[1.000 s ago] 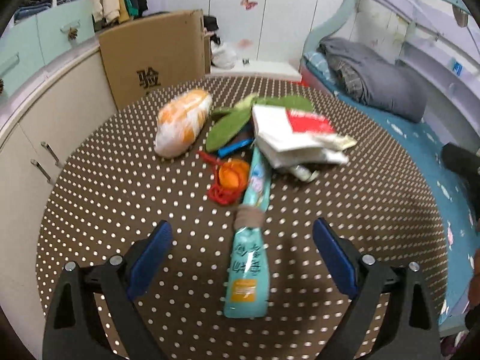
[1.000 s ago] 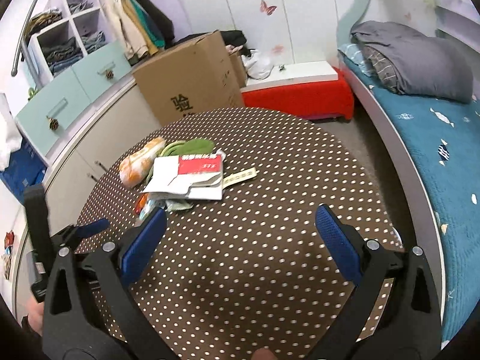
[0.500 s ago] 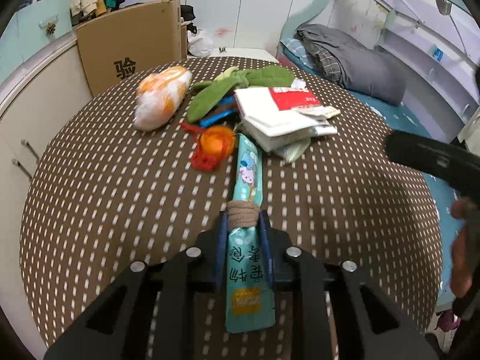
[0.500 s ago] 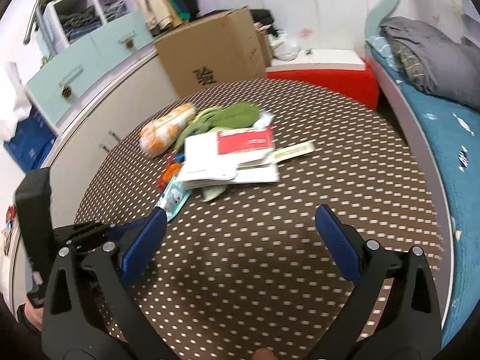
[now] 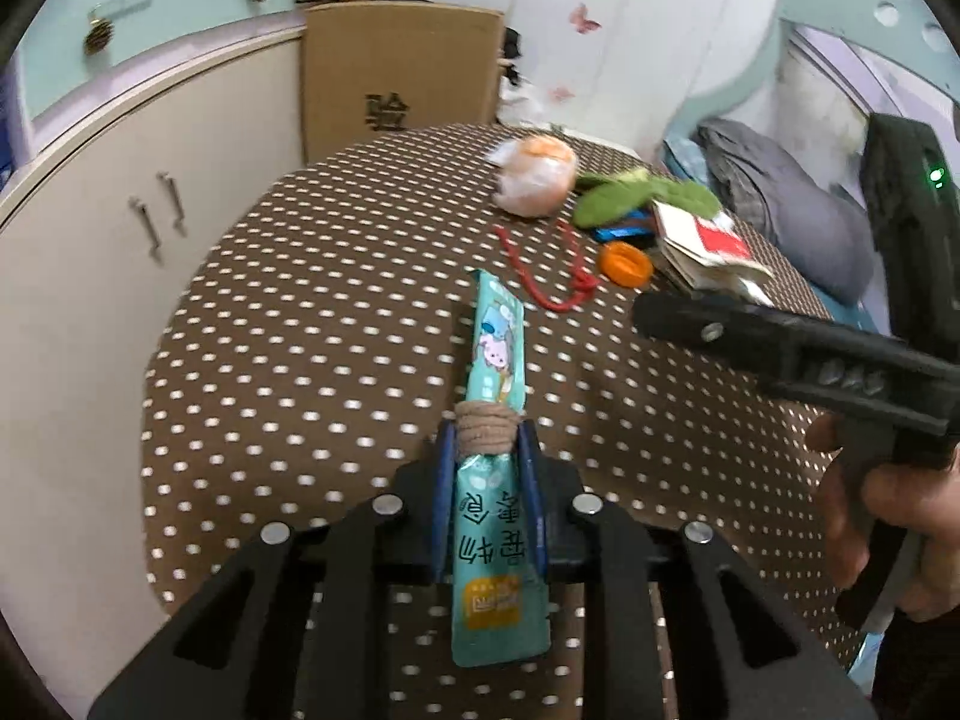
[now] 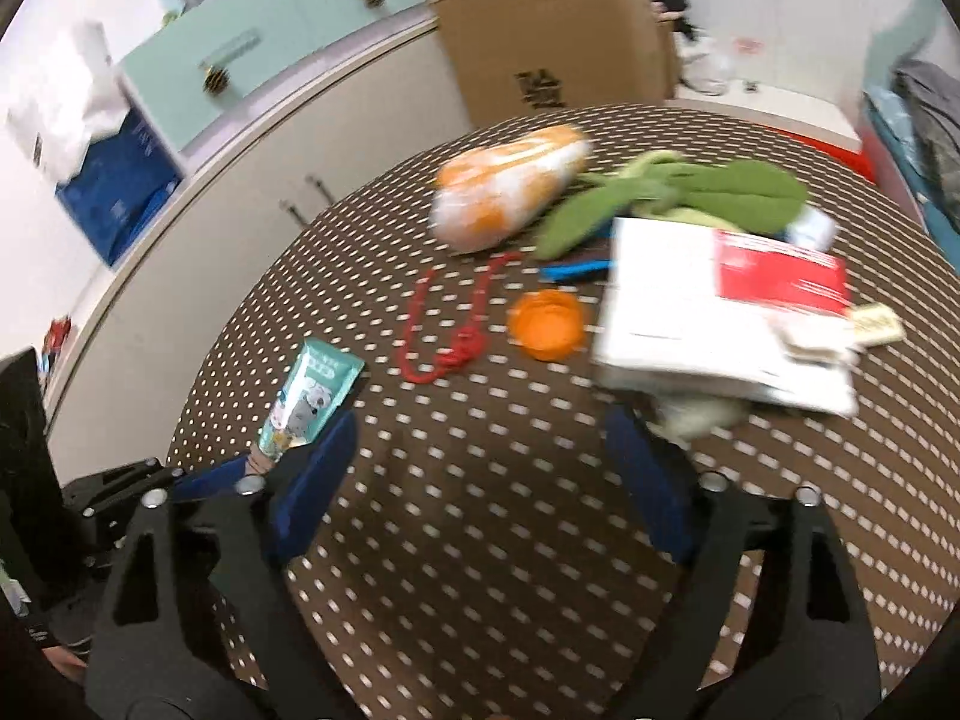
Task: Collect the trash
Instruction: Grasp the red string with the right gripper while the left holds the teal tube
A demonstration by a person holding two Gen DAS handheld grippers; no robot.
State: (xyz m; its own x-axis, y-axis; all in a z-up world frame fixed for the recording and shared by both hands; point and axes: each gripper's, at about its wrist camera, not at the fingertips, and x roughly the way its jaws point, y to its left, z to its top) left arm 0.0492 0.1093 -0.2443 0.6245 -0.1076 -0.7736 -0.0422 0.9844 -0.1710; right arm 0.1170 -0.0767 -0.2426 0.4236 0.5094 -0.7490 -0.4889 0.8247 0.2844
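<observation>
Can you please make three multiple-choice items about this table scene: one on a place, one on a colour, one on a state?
1. Where does the red cord lie?
A. On top of the paper stack
B. On the table, left of the orange ring
C. Inside the cardboard box

2. What colour is the packet in the left gripper?
A. Teal
B. Yellow
C. Purple

3. How does the right gripper stand?
A. Shut on the papers
B. Shut on the cord
C. Nothing between its fingers

Answers:
1 B: the cord rests on the dotted table beside the orange ring.
2 A: the left gripper is shut on the teal packet.
3 C: the right gripper is closing, with only tablecloth between its fingers.
</observation>
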